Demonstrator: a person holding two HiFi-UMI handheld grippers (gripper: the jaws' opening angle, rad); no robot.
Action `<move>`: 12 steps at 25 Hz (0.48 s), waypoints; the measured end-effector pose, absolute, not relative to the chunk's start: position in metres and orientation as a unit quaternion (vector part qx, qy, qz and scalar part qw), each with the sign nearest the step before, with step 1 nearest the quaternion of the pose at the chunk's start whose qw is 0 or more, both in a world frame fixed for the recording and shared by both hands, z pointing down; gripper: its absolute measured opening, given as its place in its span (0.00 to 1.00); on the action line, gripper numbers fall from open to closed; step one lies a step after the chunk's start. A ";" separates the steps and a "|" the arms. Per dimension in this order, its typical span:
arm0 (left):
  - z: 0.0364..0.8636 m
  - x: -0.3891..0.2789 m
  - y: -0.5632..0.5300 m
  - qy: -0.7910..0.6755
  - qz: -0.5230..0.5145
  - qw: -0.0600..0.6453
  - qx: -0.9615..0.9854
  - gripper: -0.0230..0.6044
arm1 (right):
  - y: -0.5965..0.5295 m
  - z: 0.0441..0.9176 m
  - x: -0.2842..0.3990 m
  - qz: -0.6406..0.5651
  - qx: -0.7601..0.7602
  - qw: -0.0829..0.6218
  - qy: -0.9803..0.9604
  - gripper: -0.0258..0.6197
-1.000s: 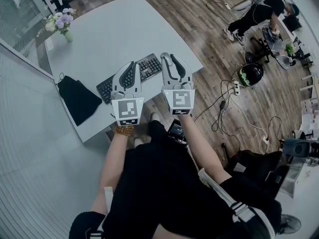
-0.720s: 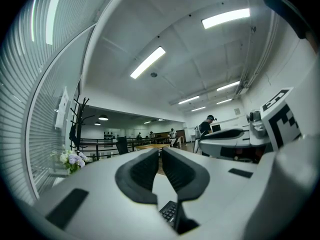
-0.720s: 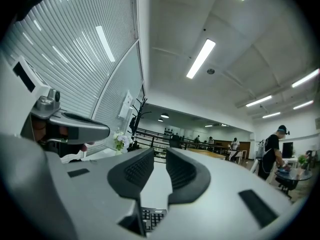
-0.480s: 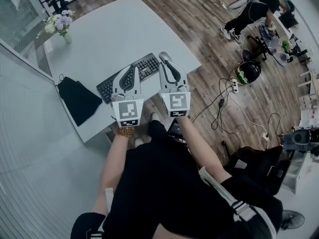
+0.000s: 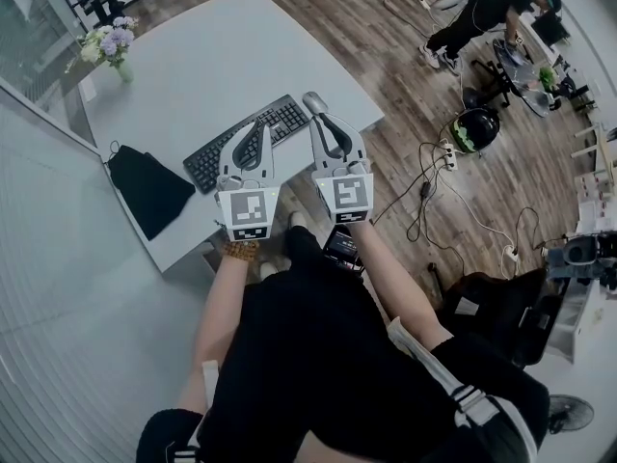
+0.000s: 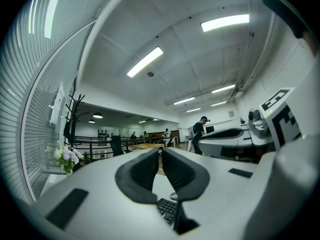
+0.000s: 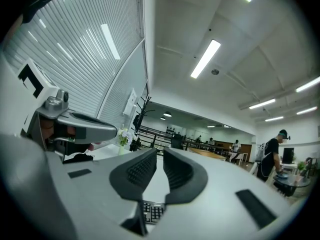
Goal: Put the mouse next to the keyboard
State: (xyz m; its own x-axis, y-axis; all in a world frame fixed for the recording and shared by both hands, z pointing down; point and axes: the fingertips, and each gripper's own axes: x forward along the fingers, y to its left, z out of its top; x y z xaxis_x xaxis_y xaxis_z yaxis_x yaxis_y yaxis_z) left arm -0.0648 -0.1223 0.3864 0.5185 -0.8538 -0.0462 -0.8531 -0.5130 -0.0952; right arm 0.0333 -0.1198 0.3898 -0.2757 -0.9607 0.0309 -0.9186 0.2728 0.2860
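The keyboard (image 5: 287, 117) is black and flat. It lies keys-up and slantwise on the white worktop (image 5: 222, 56), along its near right edge, with the left end nearer than the right. The mouse (image 5: 313, 101) is small, rounded and pale grey. It rests flat on the worktop just beside the keyboard's right end, close to the right corner (whether the two touch cannot be told).

- An open-plan office.
- Upper left of the head view: a white desk (image 5: 222, 56) bearing a keyboard (image 5: 246, 143).
- Upper right: a person (image 5: 477, 17) at another workstation.
- Ceiling strip lights (image 6: 145, 61) overhead.
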 end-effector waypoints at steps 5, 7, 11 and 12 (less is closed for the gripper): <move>0.383 -0.060 -0.116 0.484 0.001 0.056 -0.873 0.06 | -0.112 0.388 0.042 -0.112 0.599 0.102 -0.786 0.09; 0.383 -0.058 -0.114 0.483 0.003 0.056 -0.874 0.06 | -0.109 0.388 0.045 -0.112 0.602 0.103 -0.784 0.09; 0.385 -0.056 -0.113 0.479 0.003 0.053 -0.876 0.06 | -0.106 0.390 0.047 -0.113 0.603 0.109 -0.782 0.09; 0.386 -0.056 -0.112 0.479 0.003 0.052 -0.877 0.06 | -0.105 0.391 0.047 -0.113 0.604 0.110 -0.782 0.09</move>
State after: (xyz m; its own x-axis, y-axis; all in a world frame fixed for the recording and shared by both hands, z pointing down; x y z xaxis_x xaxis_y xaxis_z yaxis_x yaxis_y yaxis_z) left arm -0.0559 -0.1123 0.3855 0.5420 -0.8386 -0.0552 -0.8392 -0.5366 -0.0879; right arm 0.0471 -0.1051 0.3905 -0.2473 -0.9683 0.0354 -0.9187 0.2459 0.3092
